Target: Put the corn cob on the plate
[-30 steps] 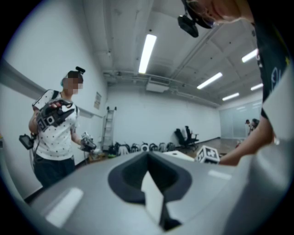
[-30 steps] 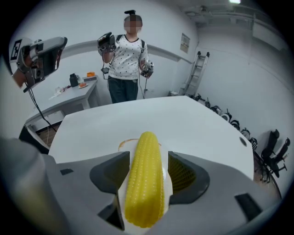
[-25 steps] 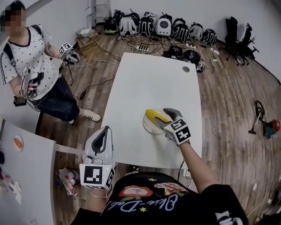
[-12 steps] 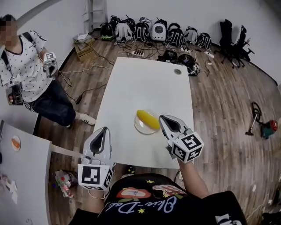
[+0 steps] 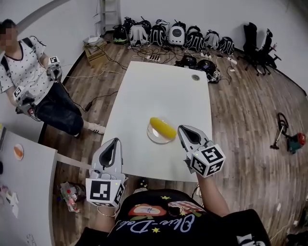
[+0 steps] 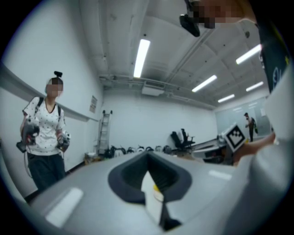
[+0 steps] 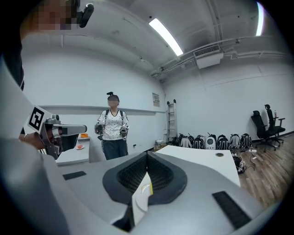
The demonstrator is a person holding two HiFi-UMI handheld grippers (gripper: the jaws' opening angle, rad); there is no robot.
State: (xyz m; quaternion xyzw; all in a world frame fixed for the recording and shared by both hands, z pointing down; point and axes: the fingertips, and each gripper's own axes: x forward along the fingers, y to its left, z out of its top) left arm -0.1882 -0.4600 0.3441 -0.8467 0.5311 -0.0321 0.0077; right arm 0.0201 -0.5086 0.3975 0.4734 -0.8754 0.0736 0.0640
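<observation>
So the yellow corn cob (image 5: 162, 129) is lying on the small clear round plate (image 5: 152, 138), which sits toward the near end of the long white rectangular table (image 5: 159, 91). The rest of the tabletop is bare apart from a round cable hole (image 5: 195, 77) at the far end. The right gripper (image 5: 183, 129) hangs just beside the plate on its right, not touching it, with its jaws pressed together and nothing between them. The left gripper (image 5: 114, 141) is well off to the other side, over the table's near left edge — same deal, jaws closed and empty. As for the room: brown wood plank floor (image 5: 250, 120), a row of backpacks (image 5: 173, 34) along the far white wall, black office chairs (image 5: 260, 45) in the corner, and a ladder (image 5: 108, 12) leaning at the back. A person in a spotted white shirt (image 5: 26, 72) stands at the left holding another pair of grippers — next to a second white table (image 5: 29, 192).
</observation>
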